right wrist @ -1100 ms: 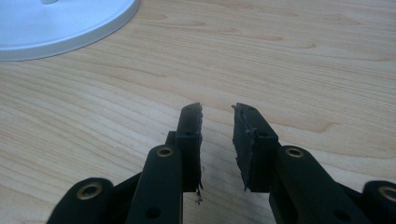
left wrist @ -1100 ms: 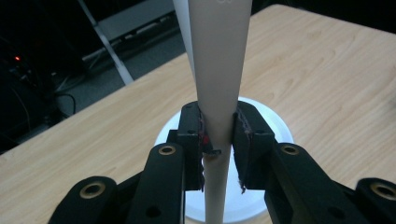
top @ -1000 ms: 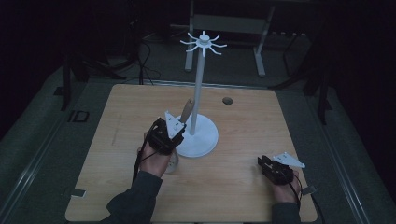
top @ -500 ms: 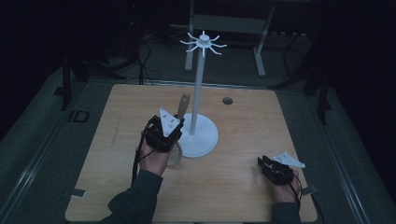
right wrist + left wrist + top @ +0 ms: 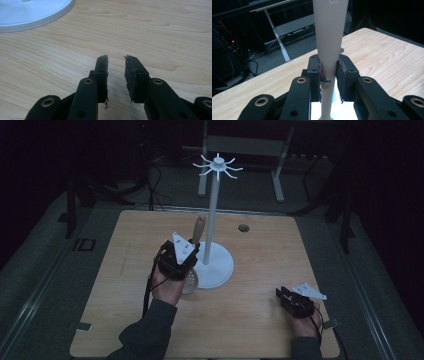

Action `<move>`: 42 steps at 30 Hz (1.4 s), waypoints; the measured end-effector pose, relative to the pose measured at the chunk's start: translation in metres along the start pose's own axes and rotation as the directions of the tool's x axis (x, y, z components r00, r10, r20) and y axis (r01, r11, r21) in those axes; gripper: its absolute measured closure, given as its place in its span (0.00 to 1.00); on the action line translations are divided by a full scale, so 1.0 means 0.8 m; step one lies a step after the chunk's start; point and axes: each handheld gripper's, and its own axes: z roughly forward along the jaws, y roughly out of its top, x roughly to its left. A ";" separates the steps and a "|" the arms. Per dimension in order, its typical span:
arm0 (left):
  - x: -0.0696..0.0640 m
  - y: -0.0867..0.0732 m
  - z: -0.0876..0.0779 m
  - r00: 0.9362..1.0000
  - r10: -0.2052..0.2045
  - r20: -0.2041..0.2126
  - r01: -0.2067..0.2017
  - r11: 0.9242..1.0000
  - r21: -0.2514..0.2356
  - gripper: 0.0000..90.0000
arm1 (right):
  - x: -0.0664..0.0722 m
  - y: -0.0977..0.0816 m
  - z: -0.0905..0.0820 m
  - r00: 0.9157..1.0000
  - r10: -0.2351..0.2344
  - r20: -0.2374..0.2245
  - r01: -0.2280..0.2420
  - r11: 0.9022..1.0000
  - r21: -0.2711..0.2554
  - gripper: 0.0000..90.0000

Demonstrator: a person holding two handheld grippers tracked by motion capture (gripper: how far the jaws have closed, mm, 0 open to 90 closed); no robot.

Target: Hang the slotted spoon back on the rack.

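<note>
Left gripper (image 5: 329, 75): pads clamped on the narrow neck of a pale wooden utensil handle (image 5: 329, 32), which widens upward past the top of the left gripper view. High view shows that gripper (image 5: 179, 257) holding it near upright, handle end (image 5: 199, 227) up, its perforated round head (image 5: 190, 281) low, just off the table (image 5: 125, 240) beside the stand's white base (image 5: 220, 270). Looks like a slotted spoon or skimmer; can't tell for sure.

Right gripper (image 5: 117, 72): jaws apart, nothing between them, low over bare wood. In the high view it (image 5: 295, 301) sits well apart, near the front right edge.

Progress, my read: pickup done, utensil lifted. Still left: raise it to the hook ring (image 5: 218, 166) at the pole top and hang it. Every hook is bare.
</note>
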 end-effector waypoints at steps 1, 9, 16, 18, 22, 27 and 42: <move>0.000 0.001 0.000 1.000 0.003 0.000 -0.003 1.000 0.001 0.83 | 0.000 0.000 0.000 1.000 0.000 0.000 0.000 1.000 0.000 0.80; 0.000 0.011 0.001 1.000 0.000 -0.001 0.000 1.000 -0.007 0.83 | 0.001 0.000 0.001 1.000 -0.003 -0.001 0.003 1.000 0.004 0.80; 0.000 0.018 0.003 1.000 -0.012 -0.004 0.012 1.000 -0.015 0.83 | 0.001 0.000 0.001 1.000 -0.002 -0.001 0.002 1.000 0.003 0.80; -0.001 0.020 0.003 1.000 -0.014 -0.005 0.014 1.000 -0.018 0.83 | 0.001 0.000 0.001 1.000 -0.003 -0.002 0.003 1.000 0.004 0.80; -0.004 0.024 0.005 1.000 -0.006 -0.004 0.005 1.000 -0.014 0.83 | 0.001 0.000 0.000 1.000 -0.002 -0.002 0.002 1.000 0.003 0.80; -0.008 0.030 0.007 1.000 -0.004 -0.002 0.004 1.000 -0.020 0.83 | 0.000 0.000 0.000 1.000 0.000 -0.001 0.000 1.000 0.002 0.80; -0.016 0.044 0.010 1.000 -0.010 -0.002 0.010 0.999 -0.035 0.83 | 0.000 -0.001 0.001 1.000 -0.003 -0.003 0.003 1.000 0.003 0.80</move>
